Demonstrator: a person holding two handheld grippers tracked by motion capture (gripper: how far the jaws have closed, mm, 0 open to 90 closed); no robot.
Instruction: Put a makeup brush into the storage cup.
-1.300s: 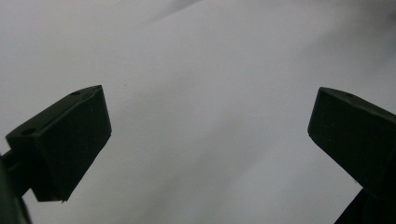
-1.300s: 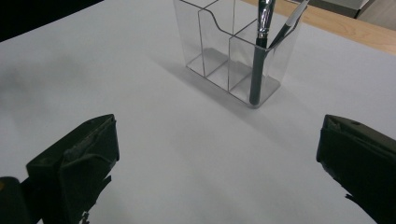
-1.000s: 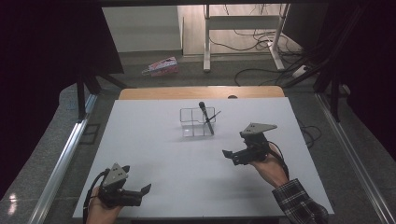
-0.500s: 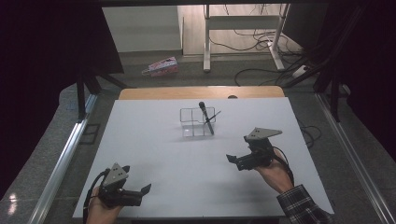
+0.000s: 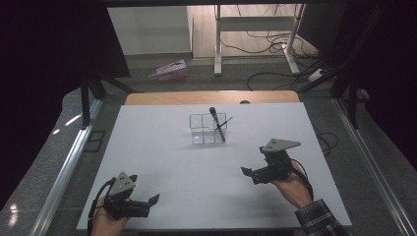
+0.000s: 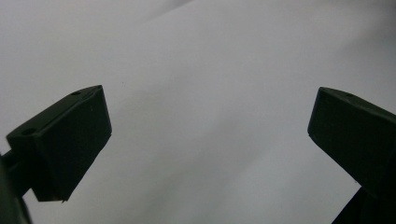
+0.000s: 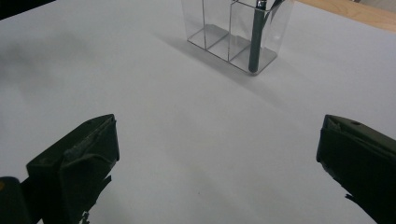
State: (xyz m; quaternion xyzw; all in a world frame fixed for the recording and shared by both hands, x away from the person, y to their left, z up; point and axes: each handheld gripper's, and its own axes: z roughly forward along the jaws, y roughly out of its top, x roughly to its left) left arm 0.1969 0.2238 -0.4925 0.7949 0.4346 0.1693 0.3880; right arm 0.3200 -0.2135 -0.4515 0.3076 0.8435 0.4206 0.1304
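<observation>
A clear compartmented holder (image 5: 208,130) stands at the middle of the white table (image 5: 157,147). A black microphone (image 5: 217,123) leans in its right compartment beside a thin dark stick. The right gripper view shows the holder (image 7: 219,32) ahead with the microphone's shaft (image 7: 256,39) inside it. My right gripper (image 5: 249,173) (image 7: 217,154) hovers to the front right of the holder, open and holding nothing. At the table's front left corner my left gripper (image 5: 150,201) (image 6: 210,126) is open over bare white surface.
A wooden strip (image 5: 211,97) borders the table's far edge. On the floor beyond lie a pink package (image 5: 169,70), desk legs (image 5: 217,39) and cables (image 5: 275,46). Metal rails (image 5: 66,167) run along both sides of the table.
My right gripper has drawn back from the holder toward the person and a little to the right. The left gripper has stayed where it was.
</observation>
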